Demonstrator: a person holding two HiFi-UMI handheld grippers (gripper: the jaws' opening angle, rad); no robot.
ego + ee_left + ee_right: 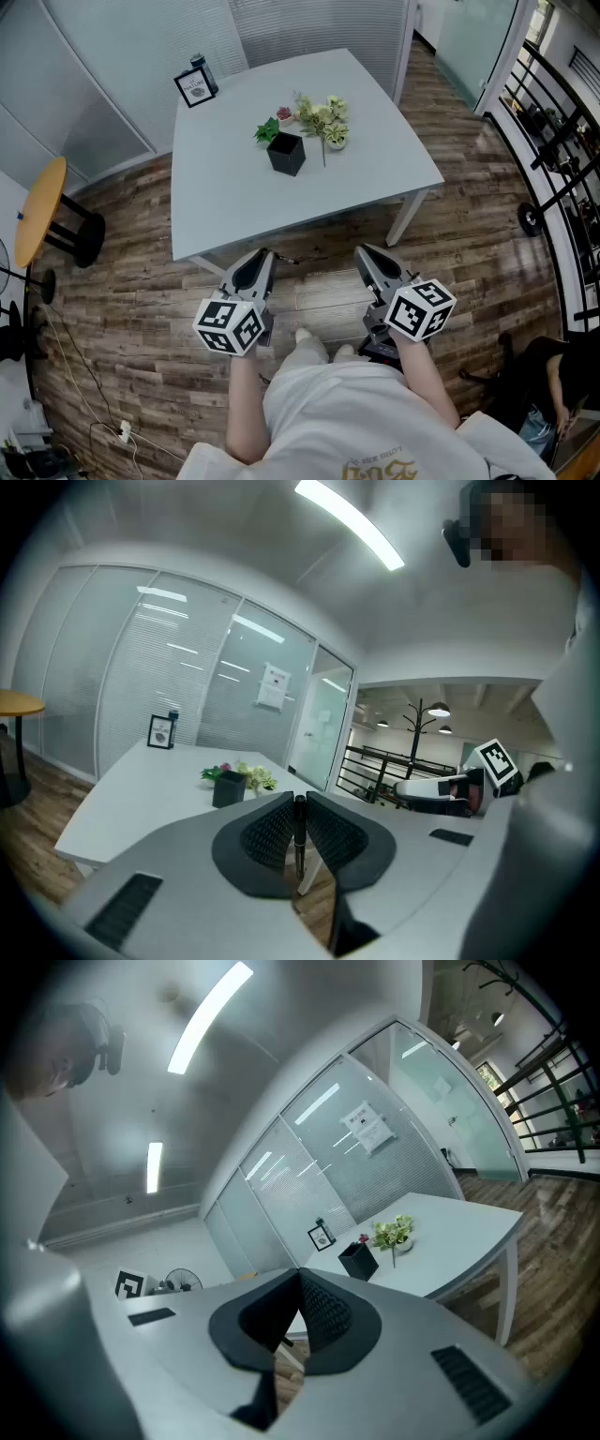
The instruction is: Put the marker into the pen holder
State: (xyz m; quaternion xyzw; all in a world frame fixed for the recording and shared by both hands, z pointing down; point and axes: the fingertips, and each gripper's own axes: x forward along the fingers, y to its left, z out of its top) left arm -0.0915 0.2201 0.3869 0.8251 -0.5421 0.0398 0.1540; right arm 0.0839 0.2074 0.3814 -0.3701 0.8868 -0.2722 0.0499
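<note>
A black square pen holder [286,153] stands on the white table [225,197], near its middle. Both grippers are held low over the wood floor in front of the table's near edge. My left gripper [266,253] is shut on a thin dark marker [285,260], whose end sticks out sideways at the jaw tips. In the left gripper view the marker [299,841] stands upright between the ribbed pads, with the pen holder [229,788] far ahead. My right gripper [364,250] is shut with nothing in it. The right gripper view shows the pen holder [357,1260] beyond its closed jaws.
A small green plant and pale flowers [322,119] lie just behind the holder. A framed card [194,87] stands at the table's far left corner. A round wooden side table [39,211] is at the left, a black railing [558,141] at the right.
</note>
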